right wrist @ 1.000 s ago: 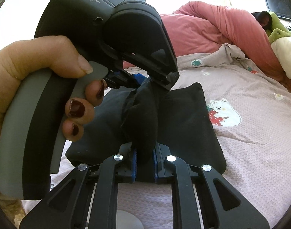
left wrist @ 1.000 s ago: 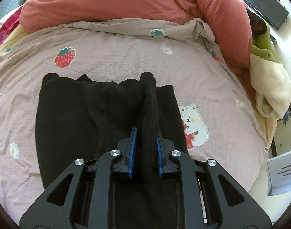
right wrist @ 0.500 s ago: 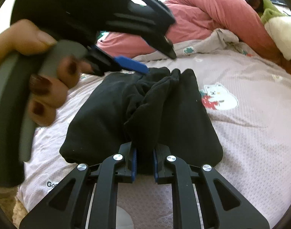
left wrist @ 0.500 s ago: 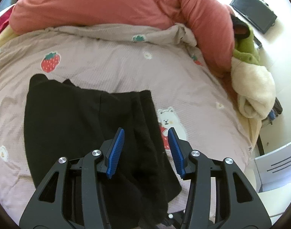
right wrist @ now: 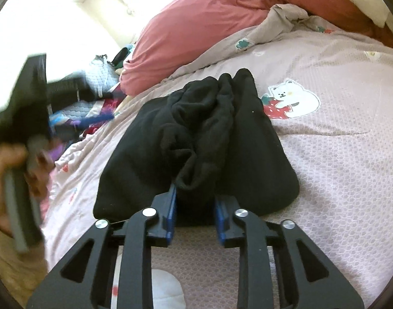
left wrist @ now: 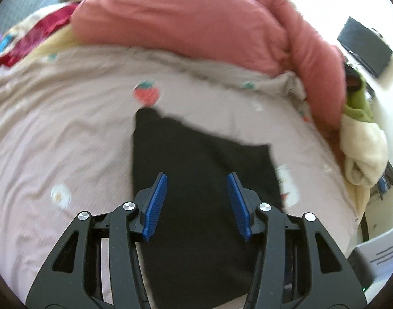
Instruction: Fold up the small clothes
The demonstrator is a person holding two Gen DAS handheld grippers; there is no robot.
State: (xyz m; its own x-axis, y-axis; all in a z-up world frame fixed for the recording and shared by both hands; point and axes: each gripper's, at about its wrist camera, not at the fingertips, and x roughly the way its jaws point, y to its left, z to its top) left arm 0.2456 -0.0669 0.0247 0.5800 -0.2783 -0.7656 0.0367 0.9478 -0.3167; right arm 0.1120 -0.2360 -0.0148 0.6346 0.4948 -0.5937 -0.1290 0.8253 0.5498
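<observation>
A black garment (left wrist: 196, 154) lies folded on the pink printed bedsheet (left wrist: 67, 134). My left gripper (left wrist: 197, 176) hovers over it, open, with nothing between its blue pads (left wrist: 157, 200). In the right wrist view the garment (right wrist: 248, 149) shows a bunched ridge running toward the camera. My right gripper (right wrist: 195, 198) sits at its near edge, its jaws opening, with the end of the ridge lying loosely between them. A hand (right wrist: 3, 170) holds the left gripper's handle, blurred, at the far left of that view.
A coral duvet (left wrist: 196, 20) is heaped along the far side of the bed. A green and cream plush (left wrist: 361, 134) lies at the right edge, near a black screen (left wrist: 364, 43). Colourful clothes (right wrist: 93, 113) are piled at the left. A white box (left wrist: 382, 252) stands beside the bed.
My left gripper let go of the black fold, opened and swung away to the left. The right jaws parted from the ridge they pinched. The garment now lies flatter.
</observation>
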